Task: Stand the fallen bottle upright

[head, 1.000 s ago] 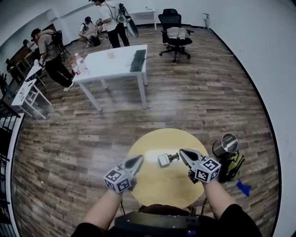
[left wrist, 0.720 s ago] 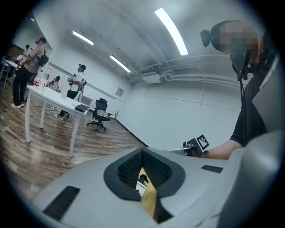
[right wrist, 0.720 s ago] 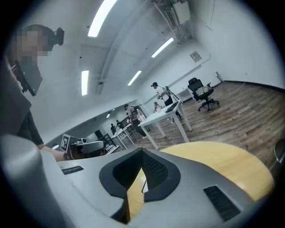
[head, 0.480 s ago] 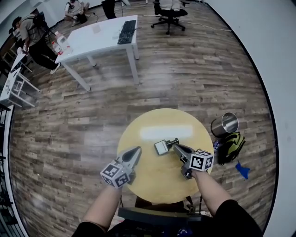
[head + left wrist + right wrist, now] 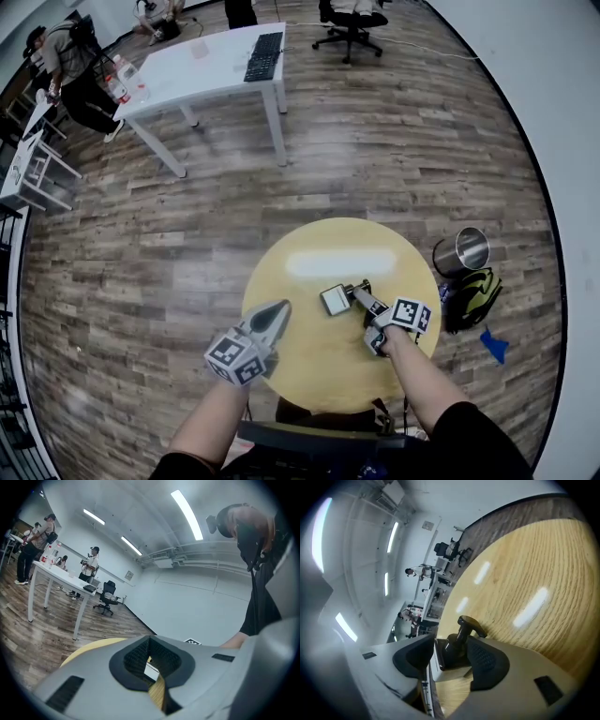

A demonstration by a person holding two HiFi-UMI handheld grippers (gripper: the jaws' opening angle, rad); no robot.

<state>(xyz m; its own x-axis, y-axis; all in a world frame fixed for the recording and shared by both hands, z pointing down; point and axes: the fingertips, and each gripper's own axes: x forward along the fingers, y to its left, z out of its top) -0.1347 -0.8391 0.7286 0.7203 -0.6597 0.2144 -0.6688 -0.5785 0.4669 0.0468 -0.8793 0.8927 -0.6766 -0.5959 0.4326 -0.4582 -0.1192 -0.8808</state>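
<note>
A small white square bottle [image 5: 333,299] with a black pump lies on its side near the middle of the round yellow table [image 5: 309,246]. My right gripper [image 5: 360,294] is at its pump end. In the right gripper view the black pump neck [image 5: 453,648] sits between the jaws of the right gripper [image 5: 452,644], which are opening; a gap shows beside the left pad. My left gripper [image 5: 277,312] hovers over the table's left part, shut and holding nothing. Through the hollow of the left gripper [image 5: 150,639] a bit of the white bottle [image 5: 151,671] shows.
A steel bin [image 5: 461,253] and a green backpack [image 5: 473,300] stand on the floor right of the table. A white table [image 5: 202,70] with a keyboard is farther off, with people [image 5: 70,66] at the far left and an office chair [image 5: 349,17].
My right gripper has come down and rolled over, its jaws now parted around the bottle's pump. The left gripper has sunk a little. The bottle still lies in the same place.
</note>
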